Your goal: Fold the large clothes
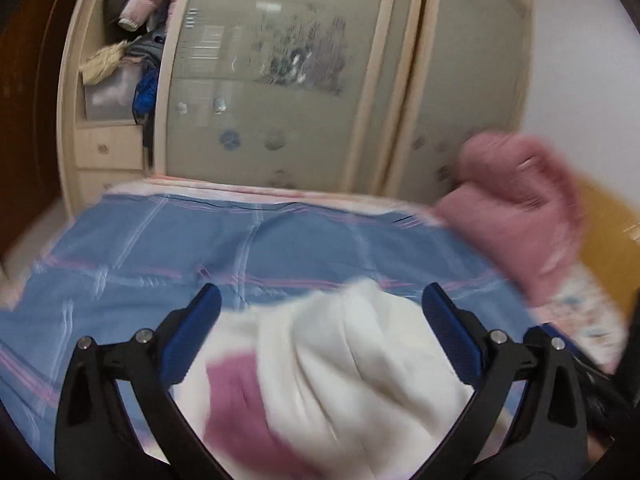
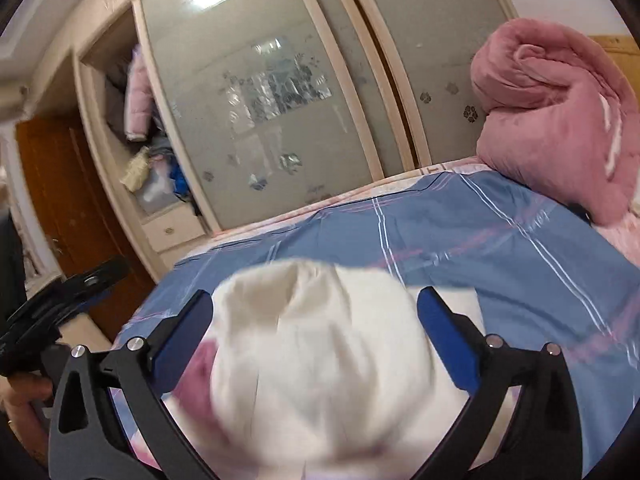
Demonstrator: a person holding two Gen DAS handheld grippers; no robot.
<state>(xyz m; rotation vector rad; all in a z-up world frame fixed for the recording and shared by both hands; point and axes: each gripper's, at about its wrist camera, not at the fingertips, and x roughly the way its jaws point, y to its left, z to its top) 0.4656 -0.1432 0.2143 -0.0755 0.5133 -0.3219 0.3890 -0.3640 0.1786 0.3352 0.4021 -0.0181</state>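
Blue checked bedsheet spreads ahead, pink quilt at two o'clock. Both my left gripper and right gripper gape apart above the bunched white garment; folding looks unfinished.

Right gripper is standing with jaws spread wide, its blue pads flanking a blurred white garment with a pink patch at its left edge; whether the pads are touching it cannot be told. The garment is lying over a blue plaid sheet on the bed, a rolled pink quilt sitting at the far right. Left gripper is showing at the left edge, a hand gripping its handle, before the wardrobe's frosted sliding doors.
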